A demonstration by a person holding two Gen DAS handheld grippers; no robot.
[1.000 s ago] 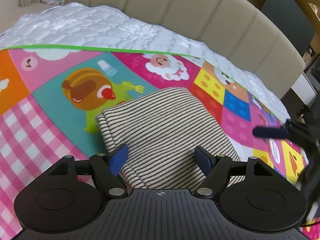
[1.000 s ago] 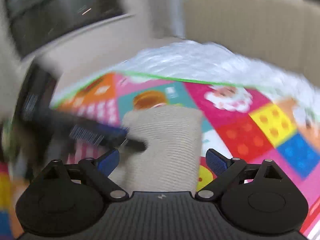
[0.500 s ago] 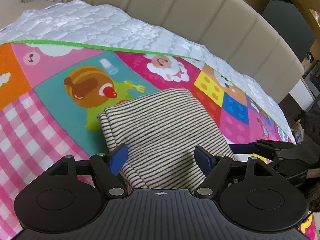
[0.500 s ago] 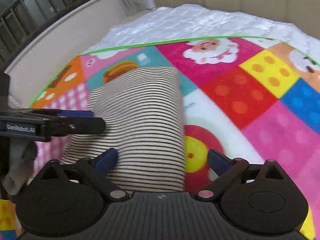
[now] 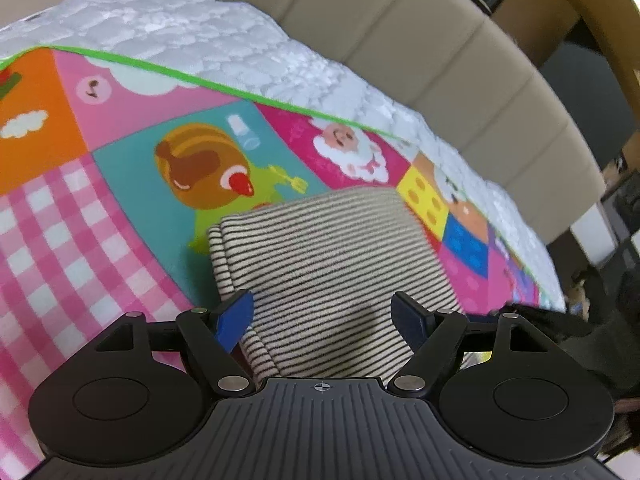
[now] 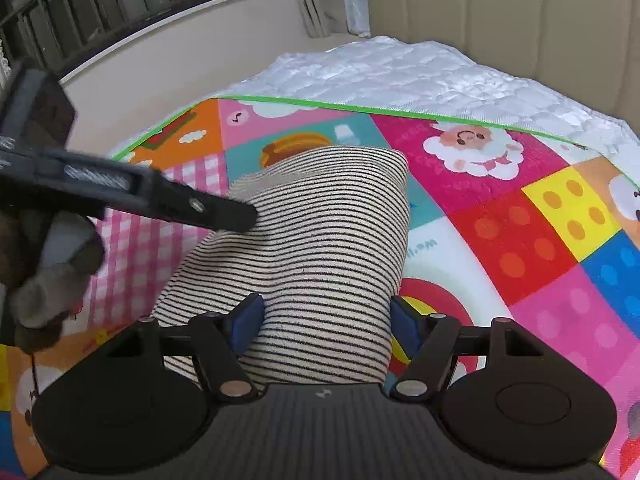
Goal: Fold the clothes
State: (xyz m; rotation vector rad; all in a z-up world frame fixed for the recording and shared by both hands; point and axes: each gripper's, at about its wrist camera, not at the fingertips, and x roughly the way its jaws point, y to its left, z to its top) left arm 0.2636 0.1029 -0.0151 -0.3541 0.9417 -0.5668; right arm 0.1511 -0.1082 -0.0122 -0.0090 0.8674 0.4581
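Garment [image 5: 332, 264], cream with thin black stripes, folded compact rectangular.

black grippers [image 5: 324, 314], blue fingertip pads [image 5: 236, 316]

Striped garment [image 5: 328, 264], cream with thin dark horizontal stripes, knit-looking fabric. Folded into a compact, roughly rectangular bundle, several layers thick; stacked folded edges show along its left side in the left wrist view. Lies flat on a colourful cartoon-print play mat [image 5: 100, 216], over the teal and pink patches. In the right wrist view the same garment [image 6: 320, 248] has a rounded far edge.
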